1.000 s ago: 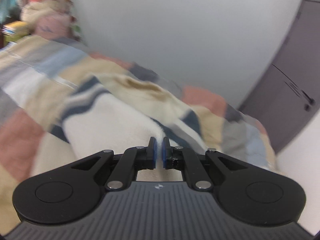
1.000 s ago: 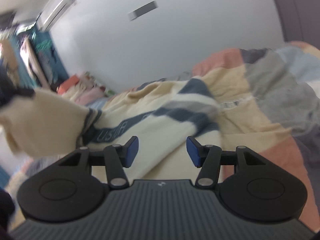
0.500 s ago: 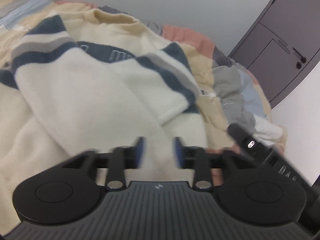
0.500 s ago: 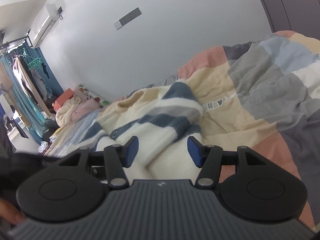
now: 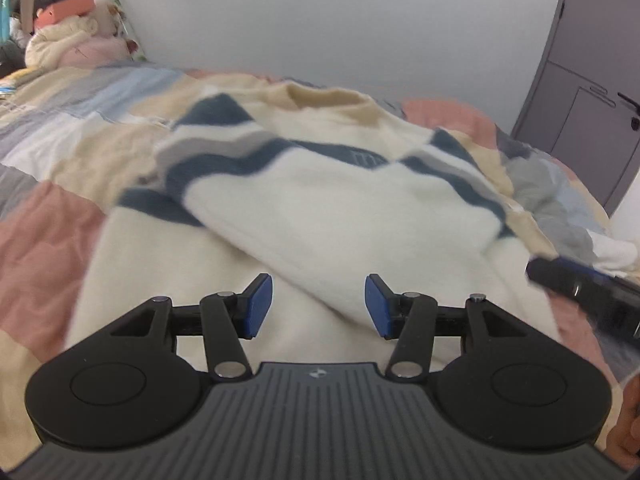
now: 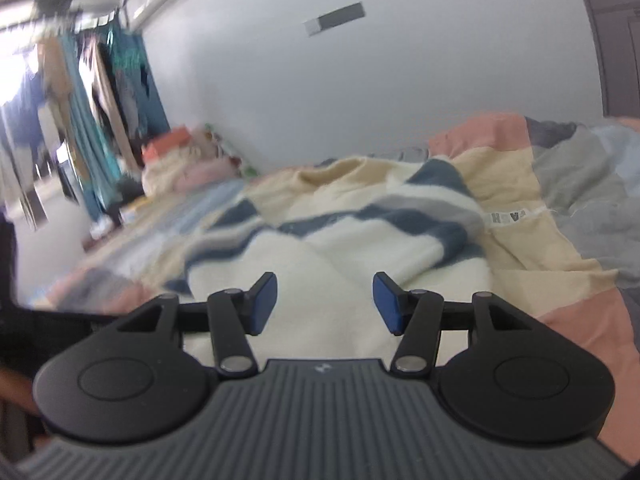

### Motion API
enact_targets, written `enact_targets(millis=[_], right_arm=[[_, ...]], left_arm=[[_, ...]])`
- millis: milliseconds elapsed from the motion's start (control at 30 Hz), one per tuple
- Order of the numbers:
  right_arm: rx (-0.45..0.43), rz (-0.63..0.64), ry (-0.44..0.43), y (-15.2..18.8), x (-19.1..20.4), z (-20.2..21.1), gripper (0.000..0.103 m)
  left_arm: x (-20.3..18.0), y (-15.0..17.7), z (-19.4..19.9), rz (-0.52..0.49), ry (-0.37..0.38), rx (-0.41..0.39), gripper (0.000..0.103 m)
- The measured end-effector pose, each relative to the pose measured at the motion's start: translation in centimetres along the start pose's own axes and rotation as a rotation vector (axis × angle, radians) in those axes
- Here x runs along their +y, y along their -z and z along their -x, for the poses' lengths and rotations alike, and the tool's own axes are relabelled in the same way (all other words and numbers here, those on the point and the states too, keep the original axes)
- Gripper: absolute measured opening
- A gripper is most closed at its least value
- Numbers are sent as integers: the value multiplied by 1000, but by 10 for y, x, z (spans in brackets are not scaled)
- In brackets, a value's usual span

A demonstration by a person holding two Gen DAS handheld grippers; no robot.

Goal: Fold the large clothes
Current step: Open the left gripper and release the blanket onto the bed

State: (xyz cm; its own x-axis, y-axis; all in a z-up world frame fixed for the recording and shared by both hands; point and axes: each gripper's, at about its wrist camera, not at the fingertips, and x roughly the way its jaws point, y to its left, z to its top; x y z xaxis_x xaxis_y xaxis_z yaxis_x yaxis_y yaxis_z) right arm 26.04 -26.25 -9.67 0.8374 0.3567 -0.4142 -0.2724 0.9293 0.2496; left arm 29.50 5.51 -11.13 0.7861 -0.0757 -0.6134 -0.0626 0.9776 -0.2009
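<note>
The cream sweater [image 5: 332, 216] lies on the bed [image 5: 44, 224] just ahead of both tools, left tool [image 5: 319, 306] and right tool [image 6: 325, 304], each spread apart, gripping nothing.

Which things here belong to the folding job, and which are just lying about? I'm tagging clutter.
Job: cream sweater with navy stripes; left gripper, open; right gripper, open.

Lying about: patchwork quilt; pile of bedding; hanging clothes.

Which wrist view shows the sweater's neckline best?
The left wrist view: the sweater lies centred there, its tan neckline open toward the camera. The right wrist view shows the neckline only obliquely, low and blurred.
</note>
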Motion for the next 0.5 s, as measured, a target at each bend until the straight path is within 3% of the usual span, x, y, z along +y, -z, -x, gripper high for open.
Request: enact_targets(millis=[233, 367, 500], right_arm=[[40, 59, 26, 4, 21, -42, 56], [44, 114, 66, 13, 26, -58, 52], [81, 71, 104, 21, 19, -73, 36]], left_arm=[[37, 8, -14, -32, 15, -20, 57], [54, 11, -25, -50, -38, -23, 57], [62, 17, -32, -72, -85, -49, 57]])
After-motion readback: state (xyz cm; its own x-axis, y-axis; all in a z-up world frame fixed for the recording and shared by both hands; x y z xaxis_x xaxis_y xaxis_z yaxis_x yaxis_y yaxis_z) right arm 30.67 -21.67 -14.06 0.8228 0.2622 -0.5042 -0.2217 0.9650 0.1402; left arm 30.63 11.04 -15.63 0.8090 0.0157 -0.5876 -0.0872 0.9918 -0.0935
